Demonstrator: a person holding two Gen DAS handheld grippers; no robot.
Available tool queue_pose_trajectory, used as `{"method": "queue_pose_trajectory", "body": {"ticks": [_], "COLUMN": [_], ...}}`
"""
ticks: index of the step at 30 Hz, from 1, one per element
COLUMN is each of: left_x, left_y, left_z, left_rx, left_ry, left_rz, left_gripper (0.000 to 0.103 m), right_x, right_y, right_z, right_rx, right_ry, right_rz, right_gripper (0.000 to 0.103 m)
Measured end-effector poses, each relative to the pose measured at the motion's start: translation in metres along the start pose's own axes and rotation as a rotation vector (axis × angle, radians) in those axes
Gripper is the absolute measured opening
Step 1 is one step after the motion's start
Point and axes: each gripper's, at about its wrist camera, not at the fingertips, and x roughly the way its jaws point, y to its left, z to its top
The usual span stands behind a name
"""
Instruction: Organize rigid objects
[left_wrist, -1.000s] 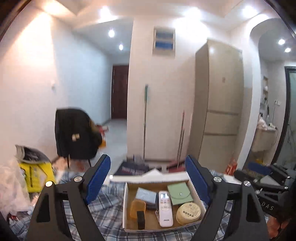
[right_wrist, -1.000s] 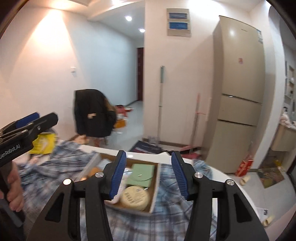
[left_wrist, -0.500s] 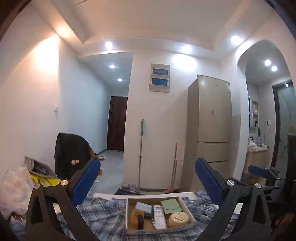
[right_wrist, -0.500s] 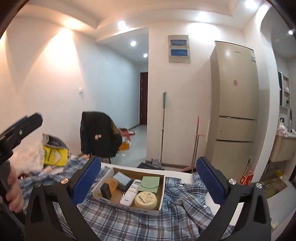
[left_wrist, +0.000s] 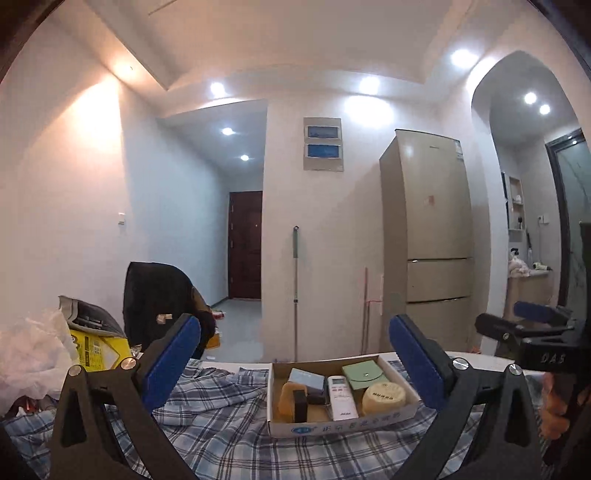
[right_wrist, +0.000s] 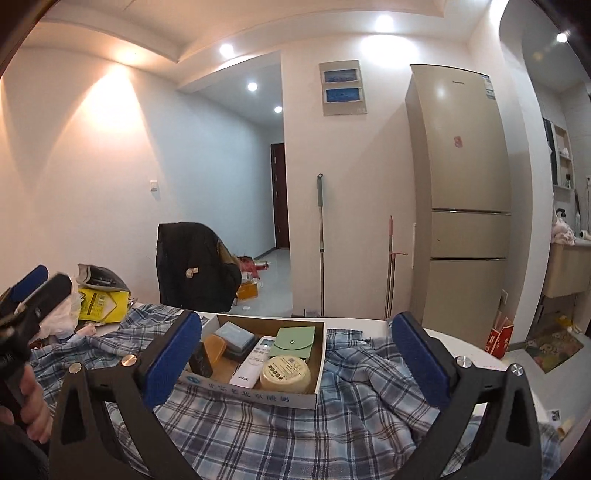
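I am holding my left gripper (left_wrist: 295, 363) and right gripper (right_wrist: 295, 363) above the desk (right_wrist: 448, 338), both with jaws spread wide apart and gripping nothing. A cardboard box (left_wrist: 338, 424) is sitting ahead on a plaid cloth (right_wrist: 362, 406), containing a white remote (left_wrist: 341, 397), round tin (left_wrist: 384, 398) and green pouch (left_wrist: 364, 374).

Soft plaid cloth (right_wrist: 369, 413) lies rumpled across the lower frame, with a matt cardboard box (right_wrist: 255, 397) at center. The white remote (right_wrist: 255, 363) looks like smooth plastic, and the round tin (right_wrist: 284, 373) maybe has a paper label. The fridge (right_wrist: 465, 184) at right is glossy. Each claw has matt black arms and blue pads (right_wrist: 173, 362).
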Motion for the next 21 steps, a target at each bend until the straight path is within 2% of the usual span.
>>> {"method": "queue_pose_trajectory", "body": {"ticks": [4, 8, 11, 21], "left_x": [0.005, 0.006, 0.008, 0.003], "left_y": [0.001, -0.004, -0.004, 0.001], "left_z": [-0.020, -0.036, -0.039, -0.040], "left_rx": [-0.021, 0.011, 0.003, -0.006], "left_ry": [0.025, 0.032, 0.042, 0.019], "left_rz": [-0.051, -0.054, -0.071, -0.052], "left_gripper": [0.103, 0.103, 0.103, 0.103], "right_x": [0.002, 0.004, 0.003, -0.006], "right_y": [-0.003, 0.000, -0.002, 0.002], "right_z": [-0.020, -0.041, -0.041, -0.043], "right_rx": [-0.002, -0.024, -0.015, -0.042], "right_ry": [-0.012, -0.029, -0.032, -0.081], "right_rz": [0.036, 0.030, 0.037, 0.019], "right_gripper": [0.103, 0.103, 0.103, 0.103]}}
